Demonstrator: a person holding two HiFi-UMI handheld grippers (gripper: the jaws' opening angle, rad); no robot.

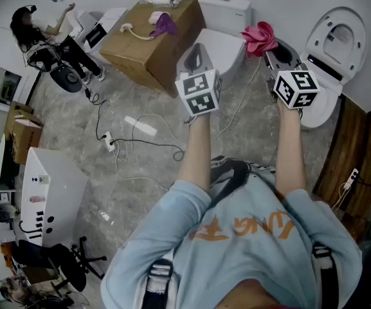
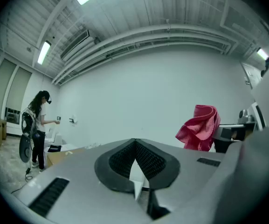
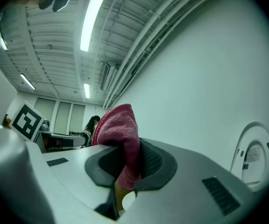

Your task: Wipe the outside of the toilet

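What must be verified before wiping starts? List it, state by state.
1. Pink cloth clamped in right tongs: ok.
2. Left tongs shut, nothing between them: ok.
3. Toilet ahead, lid down: ok.
4. Cloth touching the toilet: cannot tell.
5. Cables lying loose on the floor near the toilet: not ok.

- White toilet (image 1: 222,44), lid down, stands on the floor against the wall.
- Pink-red cloth (image 1: 258,37), bunched, pinched in the right gripper (image 1: 270,49) above the toilet.
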